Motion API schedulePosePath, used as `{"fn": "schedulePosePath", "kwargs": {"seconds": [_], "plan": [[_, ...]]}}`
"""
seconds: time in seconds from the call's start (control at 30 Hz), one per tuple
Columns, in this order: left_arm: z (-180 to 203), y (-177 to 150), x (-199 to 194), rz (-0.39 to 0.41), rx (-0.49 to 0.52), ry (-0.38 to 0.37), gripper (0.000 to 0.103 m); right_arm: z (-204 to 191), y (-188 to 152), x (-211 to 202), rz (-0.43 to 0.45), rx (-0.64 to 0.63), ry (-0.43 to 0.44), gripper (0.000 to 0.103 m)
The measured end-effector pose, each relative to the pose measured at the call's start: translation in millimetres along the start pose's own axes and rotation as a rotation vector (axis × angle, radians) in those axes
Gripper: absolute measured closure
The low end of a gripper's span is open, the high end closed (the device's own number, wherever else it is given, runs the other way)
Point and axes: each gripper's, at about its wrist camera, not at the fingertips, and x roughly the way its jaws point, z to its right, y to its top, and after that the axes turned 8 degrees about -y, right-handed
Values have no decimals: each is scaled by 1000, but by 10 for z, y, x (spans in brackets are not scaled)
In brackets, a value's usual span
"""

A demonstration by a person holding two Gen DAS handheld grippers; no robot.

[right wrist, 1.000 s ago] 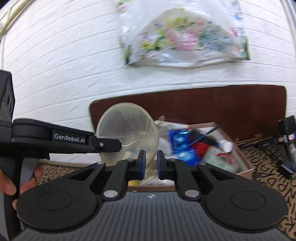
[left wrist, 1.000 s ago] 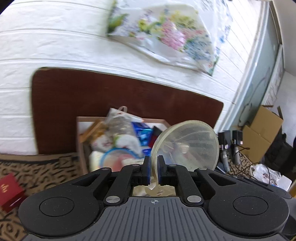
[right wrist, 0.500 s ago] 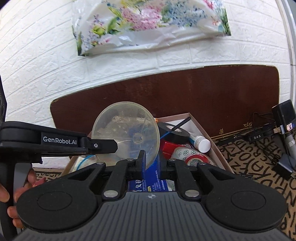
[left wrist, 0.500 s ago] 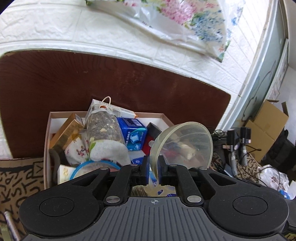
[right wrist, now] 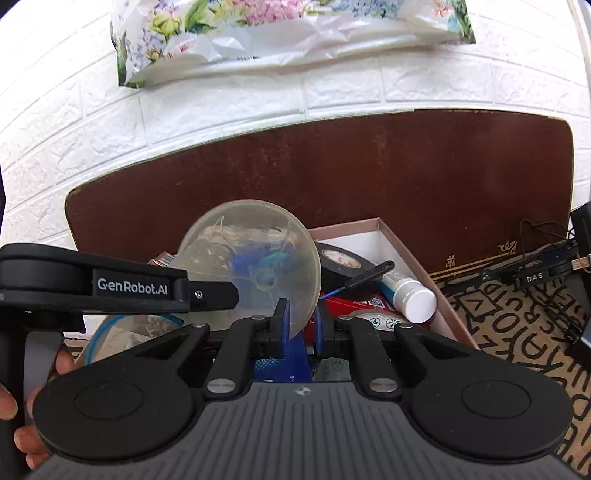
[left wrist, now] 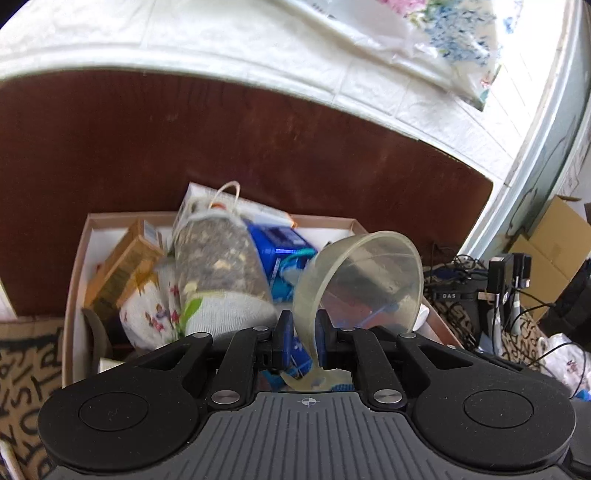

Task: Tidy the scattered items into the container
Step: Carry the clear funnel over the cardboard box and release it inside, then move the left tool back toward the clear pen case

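Note:
A clear plastic bowl [left wrist: 365, 273] stands tilted on edge over the right half of an open cardboard box [left wrist: 77, 258]. Its rim sits between the fingers of my left gripper [left wrist: 303, 332], whose jaws are opening, and the pads no longer pinch it. The box holds a bag of grain [left wrist: 218, 258], a blue packet [left wrist: 280, 247], a yellow carton [left wrist: 125, 266], a tape roll [right wrist: 340, 262] and a white bottle [right wrist: 410, 295]. In the right wrist view the left gripper [right wrist: 232, 291] reaches in from the left to the bowl [right wrist: 251, 258]. My right gripper [right wrist: 300, 325] is shut and empty, just short of the bowl.
A dark brown board [right wrist: 406, 177] leans on the white brick wall behind the box [right wrist: 406, 251]. A floral plastic bag [right wrist: 280, 33] hangs above. Cables and a charger [left wrist: 506, 273] lie right of the box on a lettered mat [right wrist: 517, 332]. A person's hand [right wrist: 7, 406] holds the left gripper's handle.
Both grippers have moved forward and down toward the box, which now looks larger. The left jaws have spread apart around the bowl's rim. The right jaws have stayed shut.

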Motion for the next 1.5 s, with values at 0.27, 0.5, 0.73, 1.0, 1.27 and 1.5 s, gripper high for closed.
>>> {"fn": "schedulePosePath", "kwargs": {"seconds": [0.27, 0.5, 0.73, 1.0, 1.27, 1.5], "plan": [[179, -116, -442, 92, 63, -36, 0, 41, -50, -321, 94, 16, 1, 12], [225, -470, -916, 79, 35, -86, 0, -26, -185, -725, 112, 3, 63, 3], [129, -1107, -1390, 98, 18, -50, 0, -350, -560, -1089, 64, -58, 116, 1], [-270, -1761, -1868, 73, -147, 11, 0, -817, -1083, -1338, -46, -120, 183, 1], [-820, -2142, -2188, 64, -316, 107, 0, -1126, -1517, -1431, -164, -97, 226, 1], [-1040, -2167, -2149, 73, -339, 123, 4, -1306, -1587, -1376, -162, -128, 138, 2]]}}
